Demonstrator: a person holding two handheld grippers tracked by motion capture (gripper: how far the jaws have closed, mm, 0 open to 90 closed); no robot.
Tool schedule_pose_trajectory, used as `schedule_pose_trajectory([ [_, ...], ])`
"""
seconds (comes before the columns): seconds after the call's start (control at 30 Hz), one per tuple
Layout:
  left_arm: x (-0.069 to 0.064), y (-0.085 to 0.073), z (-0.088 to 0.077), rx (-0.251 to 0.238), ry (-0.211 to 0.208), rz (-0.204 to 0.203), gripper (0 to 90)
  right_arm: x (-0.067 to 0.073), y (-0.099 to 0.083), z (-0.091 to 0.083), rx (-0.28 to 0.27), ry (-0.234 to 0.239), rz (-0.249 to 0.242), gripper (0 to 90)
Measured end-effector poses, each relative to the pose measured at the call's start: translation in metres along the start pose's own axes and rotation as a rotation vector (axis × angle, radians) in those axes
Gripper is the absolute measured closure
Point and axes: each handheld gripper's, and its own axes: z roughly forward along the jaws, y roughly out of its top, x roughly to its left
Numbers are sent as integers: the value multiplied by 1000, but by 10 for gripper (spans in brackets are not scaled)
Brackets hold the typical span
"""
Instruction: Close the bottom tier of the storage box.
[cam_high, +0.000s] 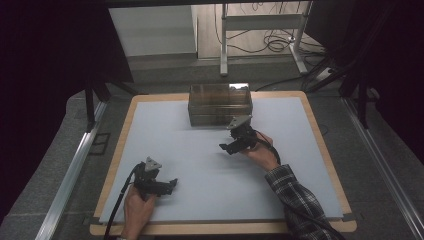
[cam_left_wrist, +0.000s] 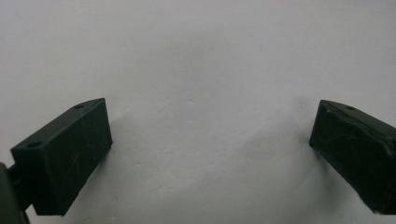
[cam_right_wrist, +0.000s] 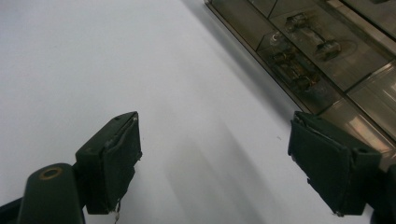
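Left gripper (cam_high: 173, 183) fingers spread, empty | right gripper (cam_high: 225, 146) fingers spread beside box (cam_high: 220, 103)

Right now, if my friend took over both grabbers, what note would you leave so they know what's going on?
Left gripper: open, nothing between its jaws, low over the pale mat near the front left.
Right gripper: open, holding nothing, just in front of the clear brown box, pointing left across the mat.
The box sits at the back middle of the mat; small dark parts lie in its compartments, as the right gripper view shows.
Done: nothing has been picked up, going by how things lie.
Left: probably bring the right gripper to the box and start the handling; the left waits free.
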Motion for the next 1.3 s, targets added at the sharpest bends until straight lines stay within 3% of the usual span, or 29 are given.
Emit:
schedule_pose_trajectory([
  [0.67, 0, 0, 0, -4, 0, -4, 0, 8, -4, -14, 3, 3, -7, 156],
  [1.3, 0, 0, 0, -2, 0, -2, 0, 12, -8, -26, -4, 22, 12, 76],
])
